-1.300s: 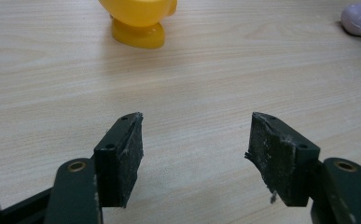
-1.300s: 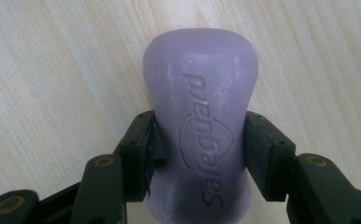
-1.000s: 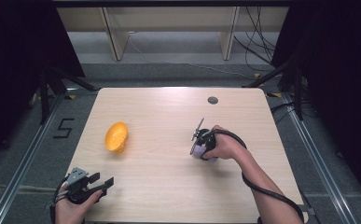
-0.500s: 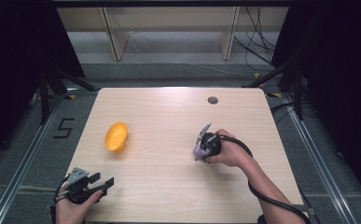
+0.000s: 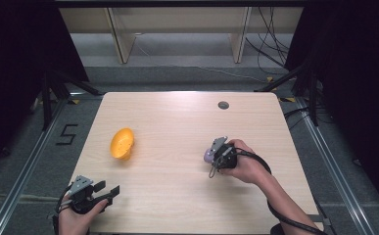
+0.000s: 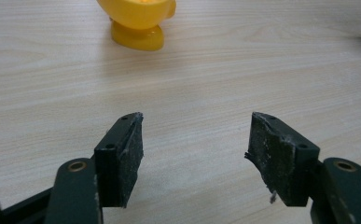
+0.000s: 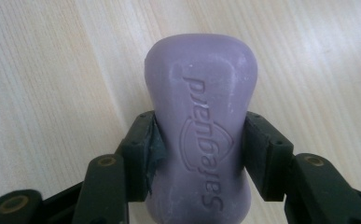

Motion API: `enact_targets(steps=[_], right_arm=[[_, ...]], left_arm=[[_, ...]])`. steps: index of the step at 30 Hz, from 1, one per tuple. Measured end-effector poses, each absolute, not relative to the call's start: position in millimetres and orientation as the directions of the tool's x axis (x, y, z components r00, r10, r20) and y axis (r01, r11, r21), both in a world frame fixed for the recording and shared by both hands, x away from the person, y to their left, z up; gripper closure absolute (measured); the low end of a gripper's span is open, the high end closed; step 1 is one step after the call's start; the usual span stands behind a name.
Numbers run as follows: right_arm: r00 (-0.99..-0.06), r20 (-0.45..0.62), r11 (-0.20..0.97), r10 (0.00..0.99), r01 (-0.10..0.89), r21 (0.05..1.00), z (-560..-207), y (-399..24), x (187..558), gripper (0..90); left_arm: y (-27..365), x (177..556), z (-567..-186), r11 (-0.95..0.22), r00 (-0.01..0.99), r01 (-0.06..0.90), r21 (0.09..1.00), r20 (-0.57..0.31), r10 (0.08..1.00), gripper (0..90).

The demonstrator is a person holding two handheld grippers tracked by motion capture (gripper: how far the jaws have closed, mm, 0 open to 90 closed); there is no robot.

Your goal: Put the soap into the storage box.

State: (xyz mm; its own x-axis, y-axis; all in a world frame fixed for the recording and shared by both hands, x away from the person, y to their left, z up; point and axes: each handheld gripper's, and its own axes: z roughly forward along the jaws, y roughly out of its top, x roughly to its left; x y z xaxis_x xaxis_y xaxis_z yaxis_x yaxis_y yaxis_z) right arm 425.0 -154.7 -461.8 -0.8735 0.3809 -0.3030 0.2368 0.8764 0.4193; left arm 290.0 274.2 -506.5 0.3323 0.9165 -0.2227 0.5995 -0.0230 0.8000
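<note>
Evidently we pinch the purple soap bar [image 7: 200, 135] at its narrow waist with the right gripper [image 5: 220, 157], mid-right of the frame, for a secure hold. Our left gripper [image 6: 194, 156] rests spread and empty at lower left, below the yellow dish [image 5: 122, 143].

Left hand-held black two-jaw gripper [image 5: 109, 190]: held low at the near left table edge by the left hand [image 5: 77, 215], jaws spread wide, nothing between. Right hand-held black two-jaw gripper [image 5: 210, 157]: gripped by the right hand [image 5: 246, 166], forearm extended forward, jaws closed against a purple embossed soap bar [image 7: 201, 121].

Bare tabletop [image 5: 177, 127] lies open around the lone yellow dish [image 5: 122, 144].
</note>
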Motion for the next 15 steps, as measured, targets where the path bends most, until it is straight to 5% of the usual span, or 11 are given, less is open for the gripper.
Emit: enact_targets(steps=[15], right_arm=[[-0.827, -0.422, 0.881, 0.372, 0.171, 0.441, -452, -162, 400, 50.1]], left_arm=[[271, 290, -505, -0.02, 0.339, 0.595, 0.803, -0.228, 0.913, 35.1]])
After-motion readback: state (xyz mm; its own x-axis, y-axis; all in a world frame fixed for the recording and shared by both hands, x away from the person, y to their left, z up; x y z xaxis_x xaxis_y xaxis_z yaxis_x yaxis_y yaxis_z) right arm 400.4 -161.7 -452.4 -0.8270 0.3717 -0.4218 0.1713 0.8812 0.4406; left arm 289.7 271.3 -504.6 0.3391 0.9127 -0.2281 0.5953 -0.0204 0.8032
